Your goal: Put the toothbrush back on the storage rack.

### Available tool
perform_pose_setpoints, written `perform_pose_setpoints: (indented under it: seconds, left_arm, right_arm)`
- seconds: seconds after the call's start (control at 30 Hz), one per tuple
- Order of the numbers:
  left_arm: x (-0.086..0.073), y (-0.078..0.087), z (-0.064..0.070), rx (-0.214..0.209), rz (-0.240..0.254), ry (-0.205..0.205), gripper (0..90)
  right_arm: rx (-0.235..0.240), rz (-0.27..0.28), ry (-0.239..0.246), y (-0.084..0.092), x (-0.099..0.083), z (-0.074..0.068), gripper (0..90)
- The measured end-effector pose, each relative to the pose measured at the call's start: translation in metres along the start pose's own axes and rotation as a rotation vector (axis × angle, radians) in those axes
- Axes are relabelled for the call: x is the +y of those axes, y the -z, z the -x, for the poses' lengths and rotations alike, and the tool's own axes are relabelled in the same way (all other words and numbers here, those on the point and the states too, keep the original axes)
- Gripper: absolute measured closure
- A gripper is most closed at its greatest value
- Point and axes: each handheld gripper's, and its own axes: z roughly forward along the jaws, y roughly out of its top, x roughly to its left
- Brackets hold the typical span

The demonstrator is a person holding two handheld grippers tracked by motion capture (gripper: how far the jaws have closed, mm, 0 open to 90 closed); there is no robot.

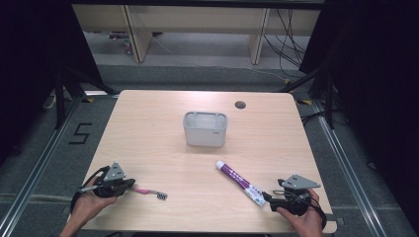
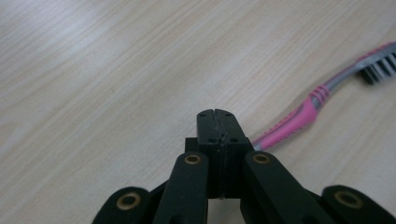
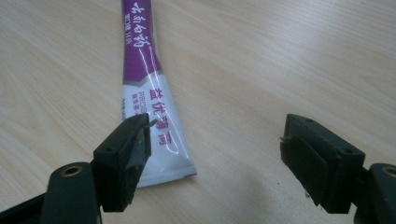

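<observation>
1. Left gripper (image 1: 129,184) sits low at the near-left corner of the surface (image 1: 148,138), held by the left hand (image 1: 89,205). Jaws closed flat on each other, nothing between them.
2. Toothbrush (image 1: 148,192), pink and grey handle, lies flat just beyond the left jaw tips. In the left gripper view the handle end runs in beside and under the closed jaws; contact cannot be told. Bristle head points toward the middle of the near edge.
3. Right gripper (image 1: 269,197) at the near-right corner, in the right hand (image 1: 306,219). Jaws stand wide open, gripping nothing.
4. Toothpaste tube (image 1: 241,182), purple and white, lies flat on a diagonal: cap toward the centre of the surface, crimped end toward the near-right corner. In the right gripper view the crimped end lies by the left-hand jaw; the space up to the other jaw is bare wood.
5. Grey rectangular holder (image 1: 205,129) stands upright at mid-surface, well apart from both grippers and both items.
6. Open room: broad bare wood between holder and near edge, and along left and right edges. Cable hole (image 1: 240,104) near the far edge, right of centre.
</observation>
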Motion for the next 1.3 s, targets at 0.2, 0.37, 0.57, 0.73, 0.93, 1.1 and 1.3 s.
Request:
perform_pose_setpoints:
  seconds: [0.2, 0.37, 0.57, 0.73, 0.93, 1.1, 1.3]
  left_arm:
    - [-0.005, 0.005, 0.012, -0.016, -0.023, 0.013, 88.8]
    - [-0.008, 0.010, 0.019, -0.029, -0.033, 0.007, 88.4]
    - [-0.008, 0.015, 0.025, -0.037, -0.058, -0.012, 88.2]
    - [-0.010, 0.018, 0.027, -0.040, -0.058, -0.016, 87.9]
    - [-0.011, 0.021, 0.027, -0.042, -0.076, -0.025, 85.8]
    - [-0.005, 0.026, 0.024, -0.050, -0.093, -0.026, 76.8]
    - [0.001, 0.029, 0.026, -0.061, -0.151, -0.047, 66.4]
  right_arm:
    - [0.008, 0.007, -0.005, -0.001, 0.000, 0.000, 25.3]
    - [0.026, -0.012, -0.011, -0.001, 0.000, 0.002, 25.3]
    - [0.023, -0.006, -0.002, -0.001, 0.000, 0.001, 25.3]
    - [-0.007, -0.006, -0.020, 0.000, 0.000, -0.001, 25.3]
    - [-0.005, 0.004, -0.012, -0.001, 0.000, 0.000, 25.3]
    - [-0.022, 0.016, 0.002, 0.000, 0.000, 0.001, 25.2]
    - [-0.022, 0.015, -0.001, 0.000, 0.000, 0.001, 25.3]
